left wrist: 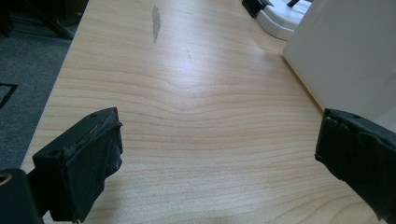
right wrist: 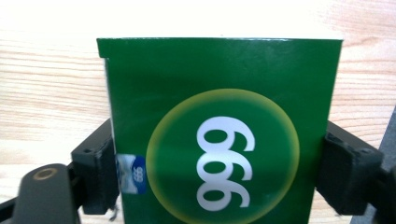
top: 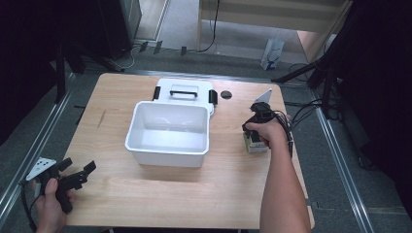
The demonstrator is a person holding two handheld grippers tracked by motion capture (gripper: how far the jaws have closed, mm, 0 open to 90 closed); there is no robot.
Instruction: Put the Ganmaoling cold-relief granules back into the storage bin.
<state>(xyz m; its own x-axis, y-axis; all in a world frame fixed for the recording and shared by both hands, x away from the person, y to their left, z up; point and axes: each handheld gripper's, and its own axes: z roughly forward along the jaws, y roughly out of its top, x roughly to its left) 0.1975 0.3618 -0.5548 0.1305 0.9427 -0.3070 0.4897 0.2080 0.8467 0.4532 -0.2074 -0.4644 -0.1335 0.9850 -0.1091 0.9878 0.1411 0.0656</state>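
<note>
- From the high view we see the right gripper [top: 256,127] on a small green box [top: 254,143] right of the white bin [top: 168,134].
- In the left gripper view, our 2 jaws gape wide over bare table [left wrist: 187,93].
- In the right gripper view, both jaws press the box's sides.

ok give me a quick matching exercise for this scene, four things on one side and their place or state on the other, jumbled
Things:
1. white bin
2. bin lid
3. green box
4. left hand-held gripper

Place or state:
A. lies flat behind the bin, black handle and latches up
B. open, over the table's near left corner
C. empty, mid-table
D. between the jaws of the right hand-held gripper, near the table's right edge

Pairs: 1-C, 2-A, 3-D, 4-B
</note>
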